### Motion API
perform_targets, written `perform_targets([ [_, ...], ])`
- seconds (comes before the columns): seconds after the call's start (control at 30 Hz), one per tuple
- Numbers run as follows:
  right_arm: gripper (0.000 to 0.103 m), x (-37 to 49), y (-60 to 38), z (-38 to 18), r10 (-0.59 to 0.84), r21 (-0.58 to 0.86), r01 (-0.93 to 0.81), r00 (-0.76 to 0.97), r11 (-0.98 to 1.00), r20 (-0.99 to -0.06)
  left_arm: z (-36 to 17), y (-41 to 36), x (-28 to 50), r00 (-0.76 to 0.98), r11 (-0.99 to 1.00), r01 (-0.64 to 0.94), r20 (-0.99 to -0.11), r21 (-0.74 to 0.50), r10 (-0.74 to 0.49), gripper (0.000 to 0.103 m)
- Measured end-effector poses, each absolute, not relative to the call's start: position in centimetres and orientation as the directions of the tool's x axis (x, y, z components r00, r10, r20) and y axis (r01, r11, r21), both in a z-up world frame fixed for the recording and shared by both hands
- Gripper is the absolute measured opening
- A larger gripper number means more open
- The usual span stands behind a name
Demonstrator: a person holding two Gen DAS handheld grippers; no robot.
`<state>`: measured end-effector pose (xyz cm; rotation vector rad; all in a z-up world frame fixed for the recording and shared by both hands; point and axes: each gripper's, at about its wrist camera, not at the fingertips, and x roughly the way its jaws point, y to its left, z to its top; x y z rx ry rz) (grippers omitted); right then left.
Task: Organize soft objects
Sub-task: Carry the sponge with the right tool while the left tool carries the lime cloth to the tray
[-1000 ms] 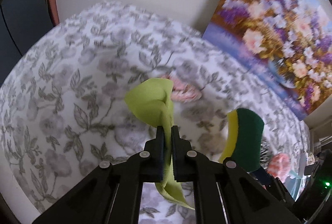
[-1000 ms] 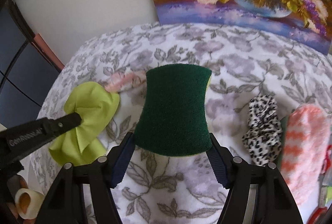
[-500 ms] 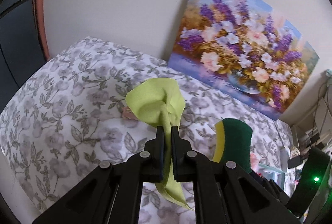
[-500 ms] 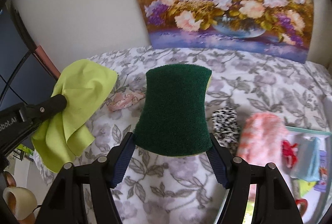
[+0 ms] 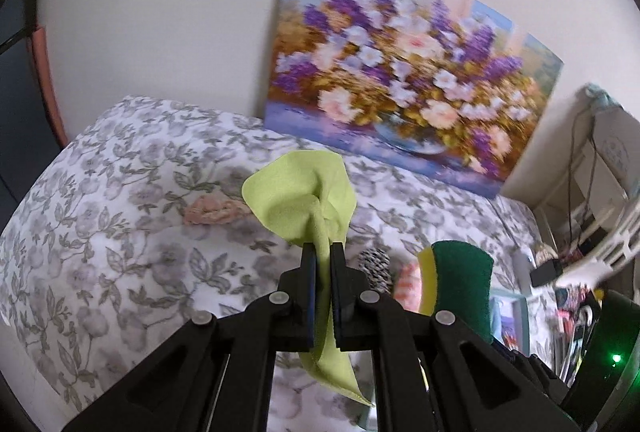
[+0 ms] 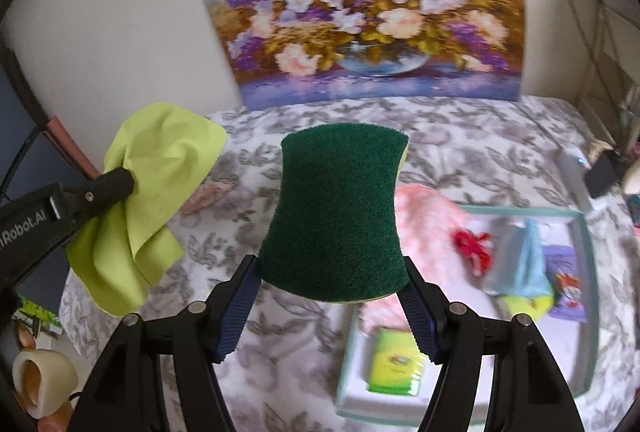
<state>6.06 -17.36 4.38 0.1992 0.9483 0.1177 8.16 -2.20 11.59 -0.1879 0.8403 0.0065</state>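
Room: floral grey-and-white bedspread (image 5: 120,232) lies bare at left; pale shallow rectangular tray (image 6: 592,272) sits at right edge.
Left gripper (image 5: 323,264): fingers pinched narrow on crumpled lime-green cloth (image 5: 300,196), raised above bed.
Right gripper (image 6: 332,296): fingers spread wide, squeezing waisted dark-green scouring sponge (image 6: 336,212) with yellow backing, aloft beside tray.
Bed: fluffy pink sock (image 6: 428,208) touching tray.

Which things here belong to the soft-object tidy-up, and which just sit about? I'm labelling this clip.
Job: lime-green cloth in left tongs; green-and-yellow sponge in right tongs; pale tray; fluffy pink sock.
About: flower painting; tape roll.
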Motion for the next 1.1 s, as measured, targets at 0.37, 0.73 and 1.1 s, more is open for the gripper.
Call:
perform_targets([
  [0.37,0.071,3.0,-24.6,4.4,0.084,0.201,0.145,0.571,0.969,-0.817,10.0,-8.4,7.3,0.62,0.984,0.048,-0.767,-0.173,-0.165,0.006],
  [0.73,0.071,2.2,-32.7,3.3,0.012,0.206,0.312,0.526,0.927,-0.85,7.6,-14.6,6.7,0.547,0.971,0.167,-0.804,-0.17,-0.235,0.006],
  [1.1,0.071,1.6,-37.8,1.0,-0.015,0.215,0.427,0.473,0.878,-0.881,2.7,-19.6,6.8,0.421,0.955,0.266,-0.875,-0.135,-0.241,0.006],
])
